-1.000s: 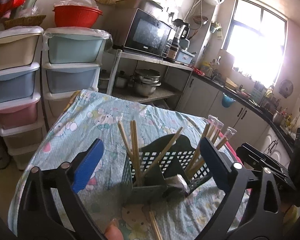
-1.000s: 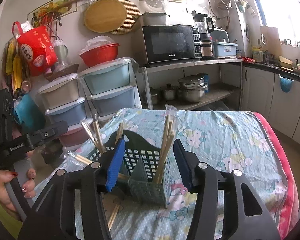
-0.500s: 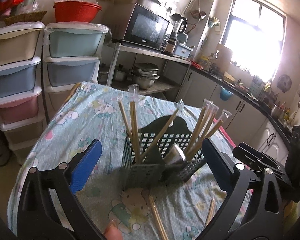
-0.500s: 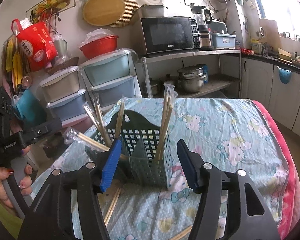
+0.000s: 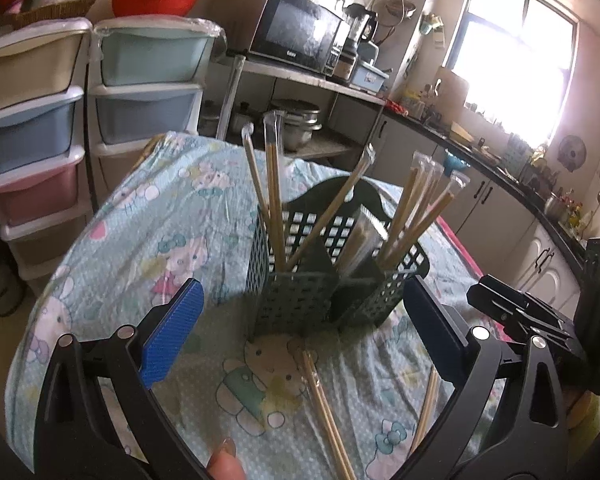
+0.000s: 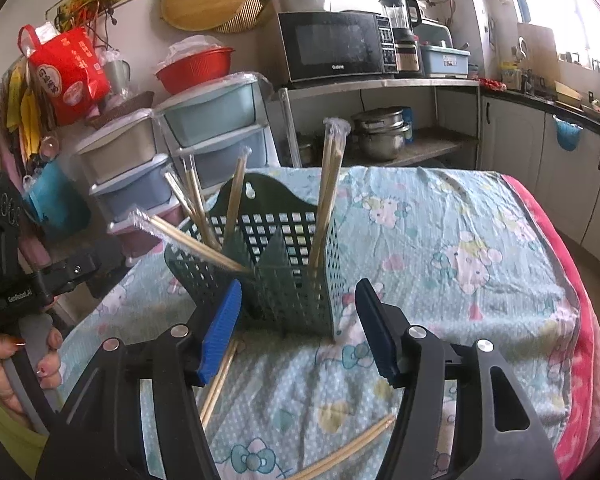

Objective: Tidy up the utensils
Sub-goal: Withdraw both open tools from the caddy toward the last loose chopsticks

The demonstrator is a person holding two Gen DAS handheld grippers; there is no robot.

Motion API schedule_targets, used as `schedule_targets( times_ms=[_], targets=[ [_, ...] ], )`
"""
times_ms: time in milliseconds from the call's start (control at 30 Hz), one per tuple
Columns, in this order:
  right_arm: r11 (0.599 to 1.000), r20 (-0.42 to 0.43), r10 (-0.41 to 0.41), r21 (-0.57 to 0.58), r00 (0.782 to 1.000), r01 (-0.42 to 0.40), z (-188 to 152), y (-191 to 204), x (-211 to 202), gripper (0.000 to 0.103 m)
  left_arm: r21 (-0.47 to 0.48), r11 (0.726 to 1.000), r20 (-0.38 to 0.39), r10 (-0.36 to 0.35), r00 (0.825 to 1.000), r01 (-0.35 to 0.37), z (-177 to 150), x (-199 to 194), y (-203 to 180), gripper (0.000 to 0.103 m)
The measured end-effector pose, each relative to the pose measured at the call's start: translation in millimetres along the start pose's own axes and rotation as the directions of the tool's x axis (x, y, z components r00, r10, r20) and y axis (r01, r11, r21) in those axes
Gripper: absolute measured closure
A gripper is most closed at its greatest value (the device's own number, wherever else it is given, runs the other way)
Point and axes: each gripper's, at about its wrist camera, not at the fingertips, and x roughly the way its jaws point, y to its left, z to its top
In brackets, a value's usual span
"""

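I find the caddy (image 5: 324,280) upright on the cloth (image 5: 172,216), several chopsticks standing in its compartments and loose chopsticks (image 5: 324,404) lying flat just in front of it. My left gripper (image 5: 300,344) stands wide open and empty; my right gripper (image 6: 300,332), jaws just opened partway, holds nothing. I judge the step as reaching for a loose pair: next I must lower one gripper and close squarely across it.

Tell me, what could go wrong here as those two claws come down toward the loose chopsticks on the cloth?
The green basket looks light and its chopsticks lean outward, so a nudge from the open left gripper might tip it. The loose chopsticks lie flat on the wrinkled tablecloth, so the open right gripper could pinch cloth or push them away.
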Motion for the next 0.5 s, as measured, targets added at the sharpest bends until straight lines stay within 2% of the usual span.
schedule_targets(
  times_ms=[500],
  targets=[
    [1.0, -0.082, -0.016, 0.019, 0.997, 0.018, -28.5, -12.3, 7.4, 0.046, 0.013, 1.0, -0.127, -0.023, 0.992, 0.024, -36.6, 29.3, -15.0, 0.011]
  ],
)
